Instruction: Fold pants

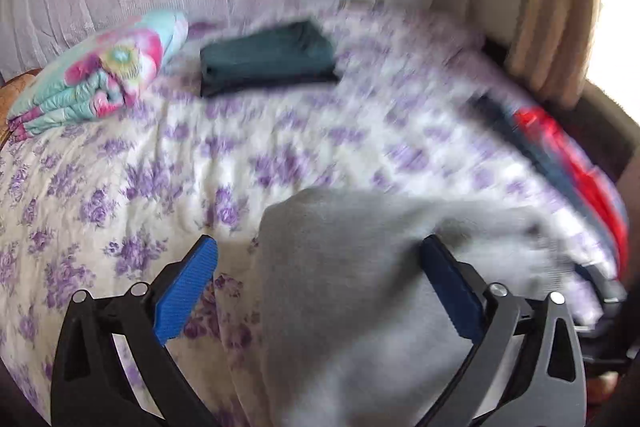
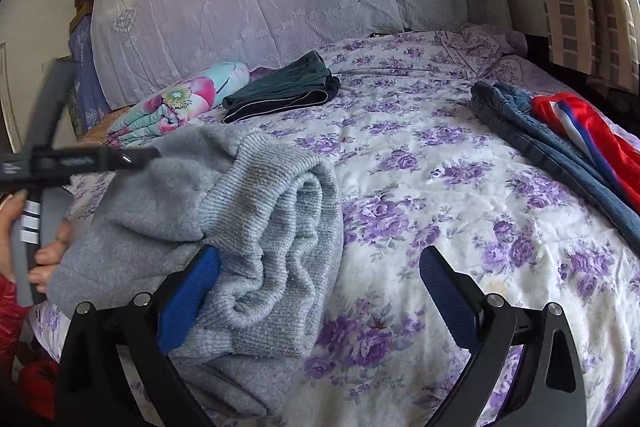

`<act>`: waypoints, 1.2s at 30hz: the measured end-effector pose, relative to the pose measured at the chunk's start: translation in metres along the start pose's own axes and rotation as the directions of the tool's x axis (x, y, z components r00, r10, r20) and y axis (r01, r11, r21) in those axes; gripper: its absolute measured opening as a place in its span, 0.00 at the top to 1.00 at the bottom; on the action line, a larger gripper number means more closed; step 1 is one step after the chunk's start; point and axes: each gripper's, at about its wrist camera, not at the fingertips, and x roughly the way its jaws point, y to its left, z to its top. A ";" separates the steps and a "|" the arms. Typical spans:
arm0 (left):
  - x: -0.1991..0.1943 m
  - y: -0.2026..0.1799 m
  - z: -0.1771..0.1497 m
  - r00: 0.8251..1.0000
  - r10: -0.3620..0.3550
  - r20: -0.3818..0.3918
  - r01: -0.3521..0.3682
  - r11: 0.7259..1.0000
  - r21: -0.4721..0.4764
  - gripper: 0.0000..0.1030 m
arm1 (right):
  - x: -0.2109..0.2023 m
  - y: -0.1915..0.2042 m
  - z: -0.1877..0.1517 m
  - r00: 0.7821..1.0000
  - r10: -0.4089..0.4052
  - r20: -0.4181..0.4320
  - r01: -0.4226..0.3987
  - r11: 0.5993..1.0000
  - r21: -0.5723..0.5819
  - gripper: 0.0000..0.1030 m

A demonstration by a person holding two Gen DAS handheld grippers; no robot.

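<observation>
The gray pants (image 2: 224,227) are lying bunched up on the flowery bed cover (image 2: 440,187), near its front edge. The left gripper (image 1: 318,291) is spread wide, with gray cloth between its fingers, though that view is blurry. The right gripper (image 2: 320,291) is spread wide too, its left finger (image 2: 192,299) touching the pants.

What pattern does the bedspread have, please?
Purple flowers on white bedspread, clearest in the right wrist view.

Pants (image 2: 240,227) near on bed (image 2: 440,187); folded stack (image 2: 280,91) behind.
</observation>
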 end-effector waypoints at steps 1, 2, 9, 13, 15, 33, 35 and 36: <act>0.021 0.008 -0.002 0.996 -0.050 -0.069 0.048 0.998 -0.034 0.04 | 0.000 0.000 0.000 1.000 0.000 0.000 0.000 1.000 0.004 0.03; 0.042 0.030 -0.006 0.972 -0.201 -0.119 0.181 0.970 -0.163 0.04 | 0.001 -0.001 0.000 1.000 0.001 -0.001 -0.001 1.000 0.007 0.03; 0.039 0.060 -0.025 0.921 -0.390 -0.005 0.379 0.897 -0.226 0.04 | 0.000 0.001 0.000 1.000 0.010 -0.002 -0.010 1.000 0.010 0.03; 0.036 0.069 -0.025 0.909 -0.416 0.034 0.411 0.877 -0.248 0.04 | -0.021 0.023 0.018 0.995 -0.100 0.016 0.100 0.995 -0.007 0.03; 0.032 0.075 -0.027 0.900 -0.431 0.059 0.430 0.862 -0.269 0.04 | -0.049 0.055 0.033 0.991 -0.049 0.124 0.061 0.994 -0.093 0.03; 0.029 0.094 -0.034 0.842 -0.520 0.144 0.537 0.777 -0.330 0.04 | 0.025 0.131 -0.001 0.993 0.091 -0.080 -0.115 0.914 -0.389 0.03; 0.029 0.094 -0.034 0.837 -0.526 0.151 0.544 0.770 -0.333 0.04 | 0.018 0.133 0.002 0.994 0.077 -0.075 -0.101 0.912 -0.398 0.03; 0.028 0.095 -0.034 0.834 -0.529 0.156 0.548 0.765 -0.337 0.04 | 0.010 0.134 0.007 0.996 0.072 -0.054 -0.087 0.913 -0.400 0.03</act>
